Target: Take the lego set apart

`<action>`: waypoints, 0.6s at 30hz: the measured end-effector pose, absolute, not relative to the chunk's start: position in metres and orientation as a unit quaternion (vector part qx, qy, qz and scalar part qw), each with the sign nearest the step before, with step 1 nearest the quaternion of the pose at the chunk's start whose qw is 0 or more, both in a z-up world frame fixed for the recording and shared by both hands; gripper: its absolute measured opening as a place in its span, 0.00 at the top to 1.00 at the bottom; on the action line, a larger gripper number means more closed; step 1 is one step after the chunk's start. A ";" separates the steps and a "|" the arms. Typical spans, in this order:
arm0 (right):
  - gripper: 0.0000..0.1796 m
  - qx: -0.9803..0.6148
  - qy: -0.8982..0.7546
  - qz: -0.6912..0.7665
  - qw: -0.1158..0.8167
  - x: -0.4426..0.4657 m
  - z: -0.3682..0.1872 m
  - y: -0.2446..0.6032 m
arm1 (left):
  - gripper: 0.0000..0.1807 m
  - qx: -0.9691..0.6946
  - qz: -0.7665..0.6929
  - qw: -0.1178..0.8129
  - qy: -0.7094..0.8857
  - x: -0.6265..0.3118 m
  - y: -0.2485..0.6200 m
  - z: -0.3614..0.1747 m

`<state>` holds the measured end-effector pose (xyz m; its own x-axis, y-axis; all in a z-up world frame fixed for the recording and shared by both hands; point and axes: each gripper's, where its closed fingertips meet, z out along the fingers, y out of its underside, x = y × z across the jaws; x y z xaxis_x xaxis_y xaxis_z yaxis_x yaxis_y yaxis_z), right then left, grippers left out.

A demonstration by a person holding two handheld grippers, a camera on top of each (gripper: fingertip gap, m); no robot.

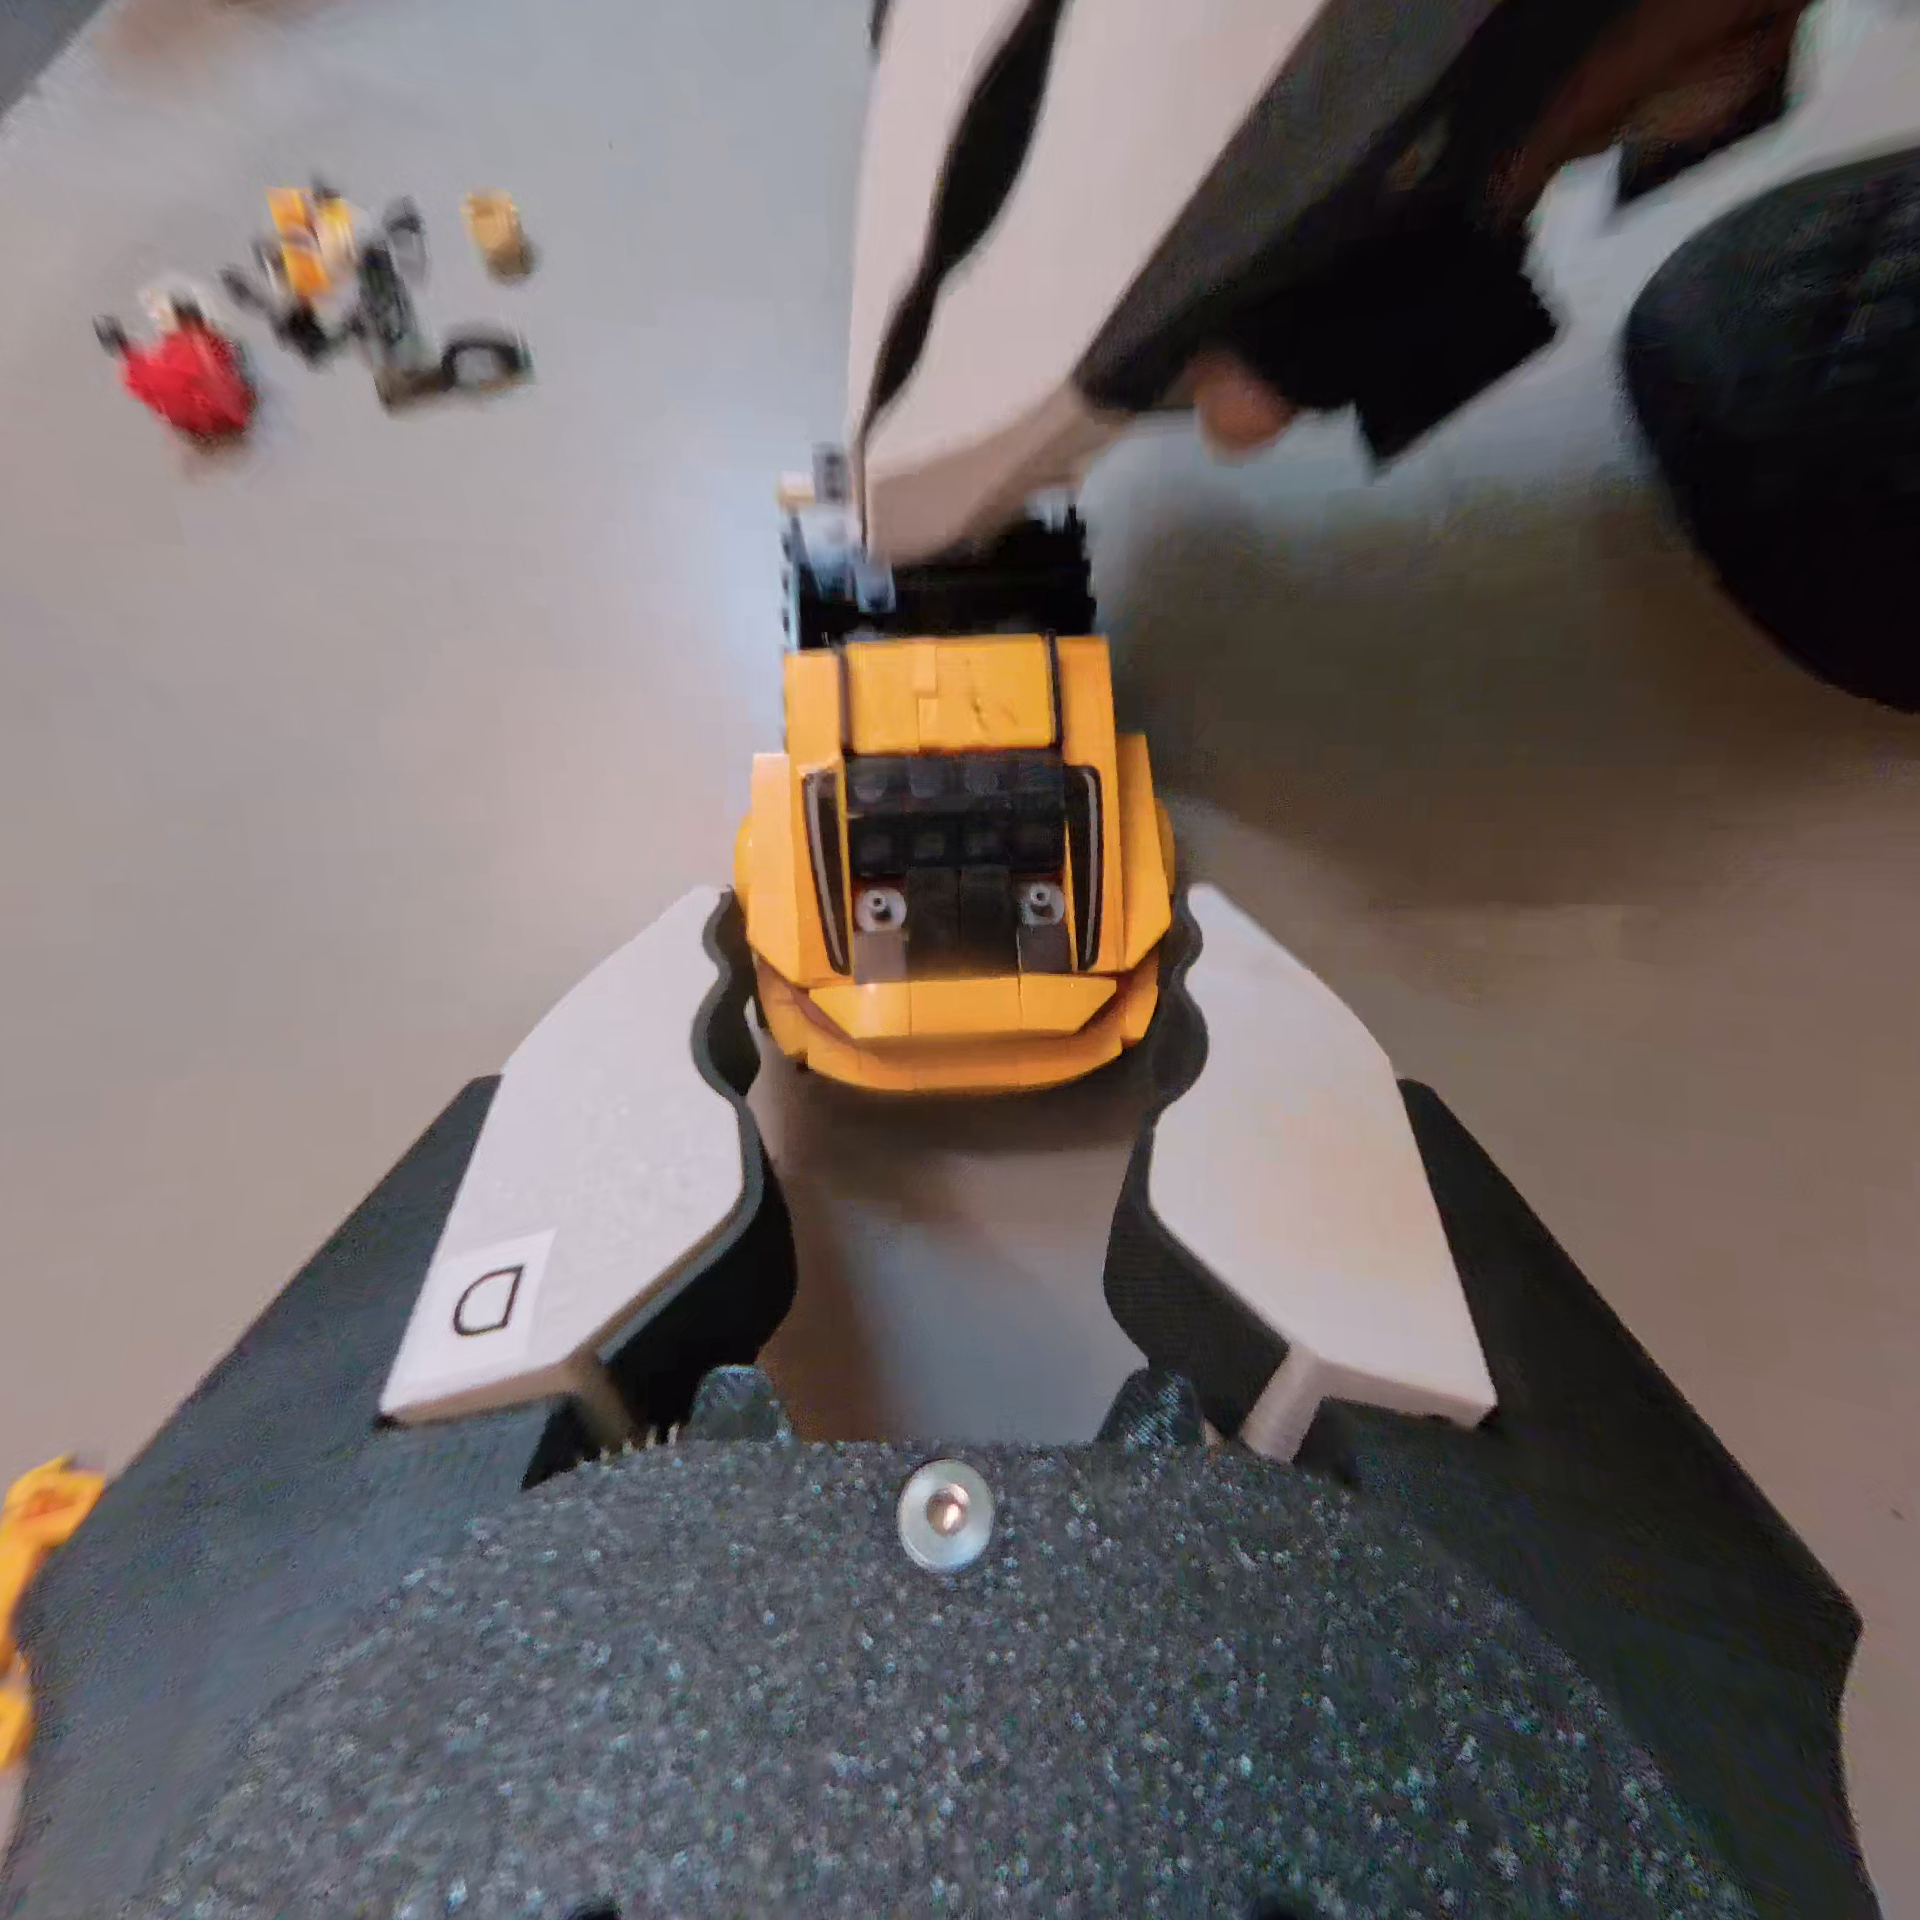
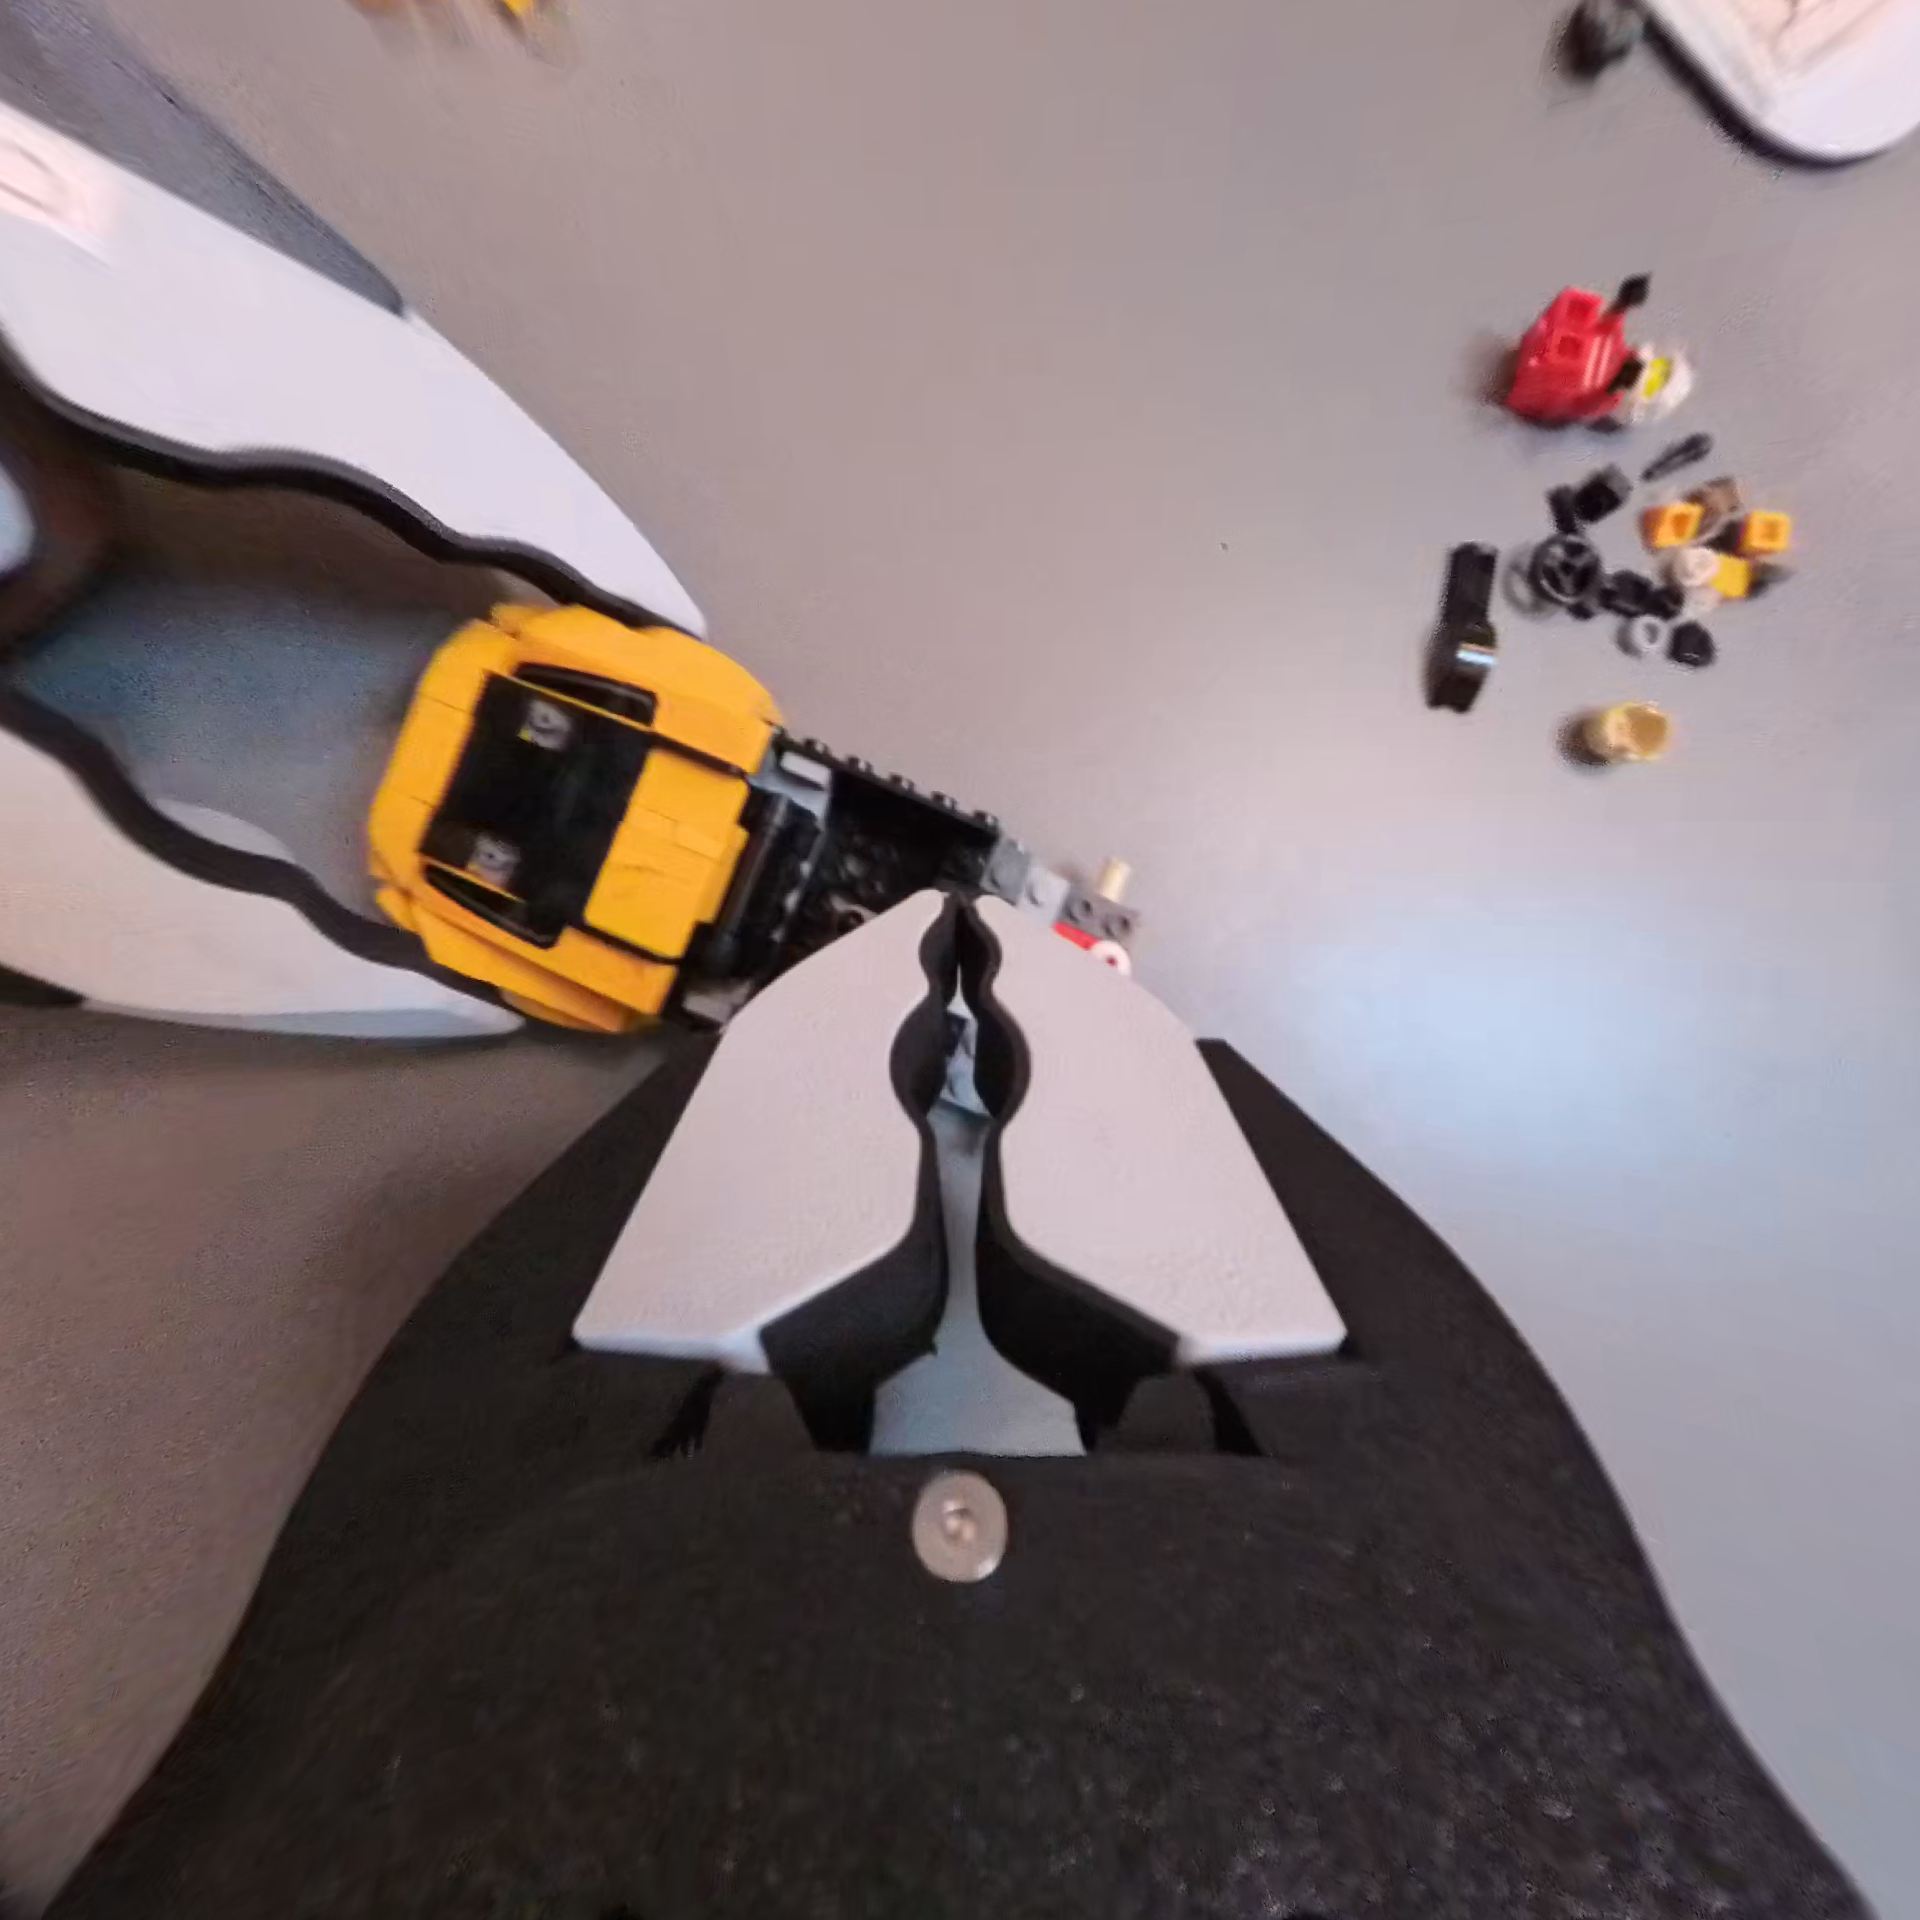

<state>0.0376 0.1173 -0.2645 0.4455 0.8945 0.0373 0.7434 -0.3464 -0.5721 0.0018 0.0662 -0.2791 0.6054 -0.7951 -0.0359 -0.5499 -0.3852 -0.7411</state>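
A yellow and black lego car [image 1: 956, 862] sits on the grey table, with its yellow end between my left gripper's [image 1: 961, 935] white fingers, which are shut on it. The car's far half is a stripped black and grey chassis [image 2: 883, 831]. My right gripper [image 2: 956, 920] comes in from the far side with its tips closed on a grey part [image 2: 961, 1070] at the chassis end. In the left wrist view the right gripper [image 1: 868, 520] reaches down onto the car's far end. In the right wrist view the left gripper [image 2: 592, 821] flanks the car [image 2: 582, 821].
Loose pieces lie on the table: a red piece [image 2: 1569, 358] and a pile of small black, yellow and tan parts [image 2: 1642, 582], which also show in the left wrist view [image 1: 343, 281]. A white tray [image 2: 1787, 73] sits at the far right. Yellow pieces [image 1: 42, 1507] lie by my left gripper.
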 end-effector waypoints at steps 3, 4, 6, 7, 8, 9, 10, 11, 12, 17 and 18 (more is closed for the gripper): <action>1.00 -0.818 -0.481 0.188 0.253 0.038 -0.254 0.116 | 0.58 -0.816 -0.177 0.371 0.406 0.002 0.068 -0.279; 1.00 -0.814 -0.474 0.196 0.274 0.039 -0.243 0.121 | 0.58 -0.820 -0.182 0.368 0.399 0.000 0.069 -0.279; 0.99 -0.811 -0.467 0.205 0.286 0.041 -0.232 0.125 | 0.58 -0.821 -0.188 0.366 0.396 0.000 0.069 -0.280; 0.97 -0.810 -0.468 0.215 0.282 0.040 -0.232 0.123 | 0.58 -0.820 -0.187 0.367 0.397 0.000 0.069 -0.280; 0.96 -0.810 -0.468 0.227 0.271 0.038 -0.233 0.118 | 0.58 -0.820 -0.188 0.366 0.397 0.000 0.069 -0.280; 0.95 -0.810 -0.471 0.236 0.259 0.037 -0.236 0.111 | 0.58 -0.821 -0.191 0.365 0.396 0.000 0.068 -0.280; 0.93 -0.808 -0.474 0.243 0.251 0.035 -0.239 0.105 | 0.58 -0.821 -0.194 0.364 0.394 0.000 0.068 -0.280; 0.91 -0.808 -0.476 0.248 0.244 0.034 -0.241 0.100 | 0.58 -0.821 -0.197 0.365 0.393 0.001 0.069 -0.280; 0.89 -0.806 -0.478 0.254 0.238 0.032 -0.242 0.095 | 0.58 -0.820 -0.197 0.366 0.393 0.001 0.069 -0.279; 0.85 -0.807 -0.469 0.273 0.234 0.027 -0.244 0.085 | 0.52 -0.810 -0.199 0.377 0.402 0.002 0.070 -0.279; 0.85 -0.806 -0.468 0.275 0.235 0.025 -0.244 0.084 | 0.50 -0.808 -0.198 0.376 0.409 0.003 0.070 -0.281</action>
<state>0.0254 0.0843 -0.2439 0.4105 0.8840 -0.2237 0.6257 -0.4515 -0.6362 0.0028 0.0698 -0.2808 0.5879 -0.8088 0.0124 -0.5118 -0.3838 -0.7686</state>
